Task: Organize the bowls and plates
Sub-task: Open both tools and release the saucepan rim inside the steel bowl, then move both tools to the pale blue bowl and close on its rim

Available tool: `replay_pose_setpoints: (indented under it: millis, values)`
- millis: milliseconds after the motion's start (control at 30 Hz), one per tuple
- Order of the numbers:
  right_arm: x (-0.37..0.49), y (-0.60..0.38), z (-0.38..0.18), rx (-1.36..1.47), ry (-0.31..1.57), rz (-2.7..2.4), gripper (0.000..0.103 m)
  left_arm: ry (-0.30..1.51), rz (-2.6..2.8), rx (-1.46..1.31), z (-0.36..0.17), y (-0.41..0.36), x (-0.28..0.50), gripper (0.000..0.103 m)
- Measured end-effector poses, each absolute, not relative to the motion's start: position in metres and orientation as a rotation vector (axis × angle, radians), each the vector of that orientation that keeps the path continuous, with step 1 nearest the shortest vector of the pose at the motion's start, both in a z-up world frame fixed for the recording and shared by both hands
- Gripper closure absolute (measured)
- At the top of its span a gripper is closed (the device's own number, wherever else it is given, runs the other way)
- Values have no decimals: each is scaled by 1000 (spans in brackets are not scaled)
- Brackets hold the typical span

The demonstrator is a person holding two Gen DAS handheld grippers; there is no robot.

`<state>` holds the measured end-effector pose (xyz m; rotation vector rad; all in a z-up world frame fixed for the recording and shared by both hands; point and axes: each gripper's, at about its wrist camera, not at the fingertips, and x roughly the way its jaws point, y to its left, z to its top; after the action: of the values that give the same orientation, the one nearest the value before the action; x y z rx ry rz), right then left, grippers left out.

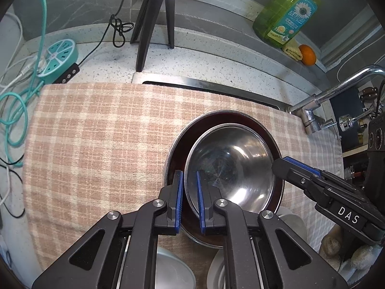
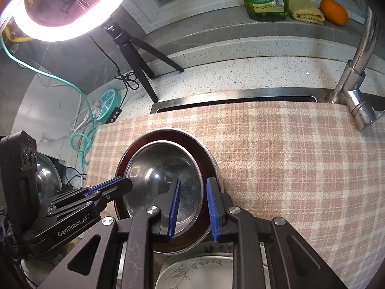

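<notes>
Step in hand, as I read it: seating the shiny round steel bowl (image 1: 231, 168) inside the larger dark-red-lined, metal-rimmed round dish (image 1: 176, 149) and letting go. The stack sits on the pink-and-cream checked cloth (image 1: 96, 132) spread over the table, w/ the sink edge and chrome tap (image 2: 356, 91) behind it.

Left tool (image 1: 190, 197): its blue pads straddle the steel bowl's near-left rim, one outside, one inside. Gap is narrow and the pads look pressed on the rim, so it reads as gripping the bowl.

Right tool (image 2: 192, 207): one pad inside the bowl, the other out past the rim on the right. There's visible daylight btw pads and metal, so it reads as let go, jaws parted.

Bowl looks nested and level, tho slightly off-centre toward the near side of the dish.

Next move prob calls for the left tool to release too, then both lift straight up clear of the rims w/o dragging the bowl. More white crockery, incl. a floral-patterned white plate (image 2: 207, 269), waits at the near edge below the tools, so likely next pick.
</notes>
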<state>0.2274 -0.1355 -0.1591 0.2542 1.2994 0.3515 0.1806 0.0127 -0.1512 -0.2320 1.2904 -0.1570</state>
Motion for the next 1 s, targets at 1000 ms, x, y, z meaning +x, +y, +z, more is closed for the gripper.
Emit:
replay_pose_setpoints:
  millis: [1000]
  values:
    - [159, -115, -113, 257, 1243, 556, 77, 1169, -78, -422, -109, 96, 74, 93]
